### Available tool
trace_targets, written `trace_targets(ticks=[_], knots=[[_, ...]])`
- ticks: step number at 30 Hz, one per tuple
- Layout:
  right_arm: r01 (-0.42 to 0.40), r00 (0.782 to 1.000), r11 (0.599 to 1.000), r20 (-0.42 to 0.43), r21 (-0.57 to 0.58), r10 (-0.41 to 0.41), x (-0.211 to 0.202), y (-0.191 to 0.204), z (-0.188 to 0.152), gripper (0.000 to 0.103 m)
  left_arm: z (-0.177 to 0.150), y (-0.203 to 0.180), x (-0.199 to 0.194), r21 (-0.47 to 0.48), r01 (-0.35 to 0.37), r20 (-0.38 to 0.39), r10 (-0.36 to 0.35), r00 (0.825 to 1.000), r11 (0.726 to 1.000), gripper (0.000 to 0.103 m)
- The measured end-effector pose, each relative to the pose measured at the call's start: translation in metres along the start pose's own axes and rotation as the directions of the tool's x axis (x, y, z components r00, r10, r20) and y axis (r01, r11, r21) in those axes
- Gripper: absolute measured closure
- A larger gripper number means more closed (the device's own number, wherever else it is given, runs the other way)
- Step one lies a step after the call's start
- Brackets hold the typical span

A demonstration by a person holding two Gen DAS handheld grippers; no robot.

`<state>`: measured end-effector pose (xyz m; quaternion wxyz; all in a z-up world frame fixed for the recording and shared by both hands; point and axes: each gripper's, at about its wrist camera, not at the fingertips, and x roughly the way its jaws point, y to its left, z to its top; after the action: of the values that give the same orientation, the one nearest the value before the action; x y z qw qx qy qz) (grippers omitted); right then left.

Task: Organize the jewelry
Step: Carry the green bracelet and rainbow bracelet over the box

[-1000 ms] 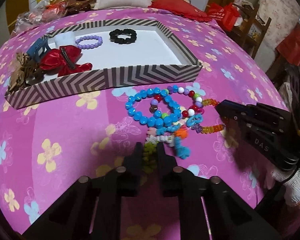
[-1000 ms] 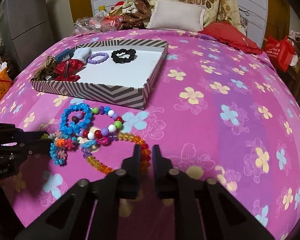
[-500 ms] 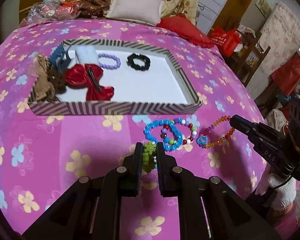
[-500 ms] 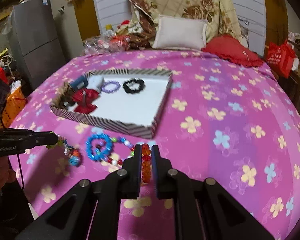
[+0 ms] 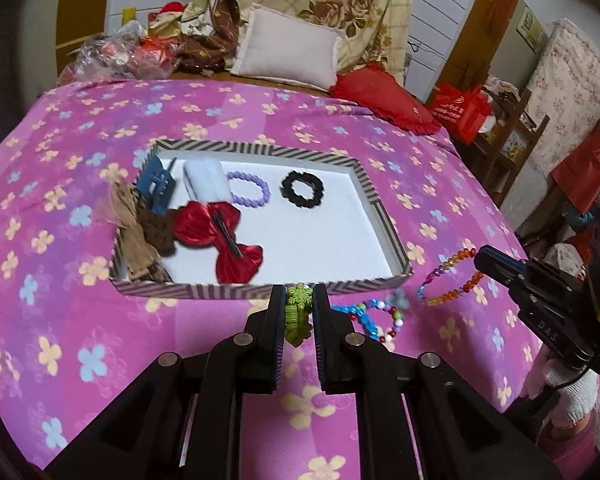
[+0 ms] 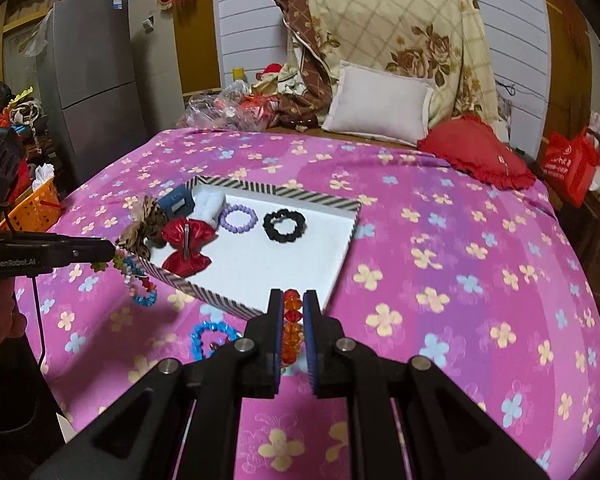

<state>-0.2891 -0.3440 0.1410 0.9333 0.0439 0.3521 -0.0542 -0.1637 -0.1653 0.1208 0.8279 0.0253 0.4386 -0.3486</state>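
Note:
A striped tray [image 5: 260,290] [image 6: 354,216] lies on the pink flowered bedspread. It holds a red bow [image 5: 220,236] [image 6: 186,240], a purple bead bracelet [image 5: 248,188] [image 6: 238,218], a black scrunchie [image 5: 302,189] [image 6: 284,225], a blue claw clip [image 5: 156,188] and brown bows [image 5: 136,228]. My left gripper [image 5: 299,300] is shut on a green flower bracelet [image 5: 298,312], lifted near the tray's front wall. My right gripper [image 6: 291,300] is shut on an orange-red bead bracelet [image 6: 290,326] [image 5: 452,276], lifted. A blue bead bracelet [image 6: 210,340] [image 5: 364,316] lies on the bedspread.
Pillows [image 6: 380,104] and a red cushion [image 6: 476,156] lie at the far end of the bed. A grey fridge [image 6: 88,80] and an orange basket [image 6: 32,208] stand at the left. Red bags [image 5: 460,110] and shelves stand at the right.
Both grippers have lifted off the bedspread with their bracelets, pulling them out of the tangled pile. The blue and multicoloured bracelets stay on the bedspread below.

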Motion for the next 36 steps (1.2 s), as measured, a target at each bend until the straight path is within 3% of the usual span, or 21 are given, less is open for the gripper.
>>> trace_targets(ticks=[13,26,36], knots=[[-0.039,0.999,0.999,0.012,-0.017,0.039,0.017,0.014,0.027,0.094,0.019,-0.004,0.011,0.022,-0.057,0.019,0.057,0.998,0.998,0.091],[-0.114,0.993,0.993,-0.035,-0.023,0.113,0.071,0.034,0.05,0.094,0.043,-0.004,0.043,0.026,-0.11,0.005,0.11,0.994,0.994,0.091],[-0.088,0.975,0.994,-0.199,0.07,0.1,0.157,-0.004,0.042,0.094,0.062,-0.014,0.07,0.036,-0.11,-0.015,0.111,0.994,0.993,0.091]])
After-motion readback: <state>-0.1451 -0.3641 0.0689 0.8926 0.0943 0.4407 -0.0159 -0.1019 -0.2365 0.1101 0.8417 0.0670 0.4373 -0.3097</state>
